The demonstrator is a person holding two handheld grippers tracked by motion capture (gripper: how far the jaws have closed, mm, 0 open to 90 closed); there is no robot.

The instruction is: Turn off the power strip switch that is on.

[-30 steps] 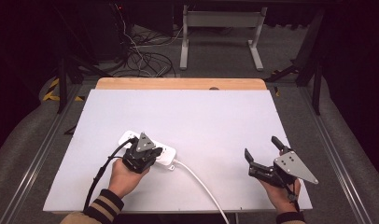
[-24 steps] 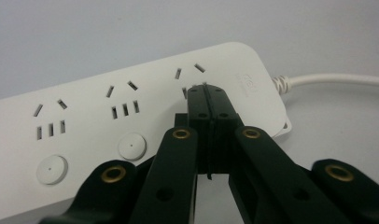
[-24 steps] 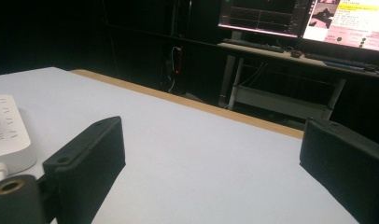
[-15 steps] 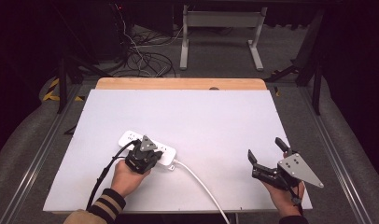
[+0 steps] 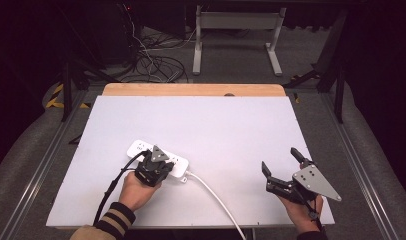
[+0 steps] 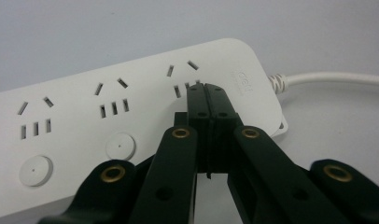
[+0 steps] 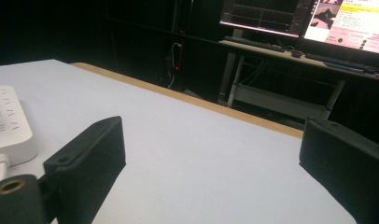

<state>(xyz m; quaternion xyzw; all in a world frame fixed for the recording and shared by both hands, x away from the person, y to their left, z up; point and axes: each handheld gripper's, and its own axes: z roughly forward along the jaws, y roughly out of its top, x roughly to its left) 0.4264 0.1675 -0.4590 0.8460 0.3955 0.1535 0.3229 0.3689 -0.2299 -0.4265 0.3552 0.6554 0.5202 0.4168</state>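
Change since earlier: right gripper [image 5: 283, 166] had drifted slightly toward the near right corner of the table; left gripper [image 5: 156, 161] stayed over the strip, hardly shifted.
Left gripper: held in the person's left hand [image 5: 136, 190], a striped sleeve cuff [image 5: 115, 220] behind it, a black cable [image 5: 111, 187] trailing back toward the near edge.
Left jaws: pressed together, nothing between them, in the left gripper view; their tips [image 6: 207, 95] sat over the outlet group nearest the cord end of the strip; whether they touched it could not be told.
Power strip: white plastic rectangular power strip [image 6: 108, 121], lying flat on the white table top [image 5: 216, 130], left of centre and nearer the near edge than the far one.
Strip details: three outlet groups in a row, two round white buttons [image 6: 120, 146] along one long side.
Cord: white round cord [image 5: 216, 200] left the strip's right end and ran to the near edge.
Right gripper: held in the right hand [image 5: 303, 212] near the near right corner, well apart from the strip, grey three-cornered plate [image 5: 313, 181] on top.
Right jaws: spread wide, empty, above bare table top in the right gripper view.
Far edge: a strip of bare wood [image 5: 191, 90] showed beyond the white top.
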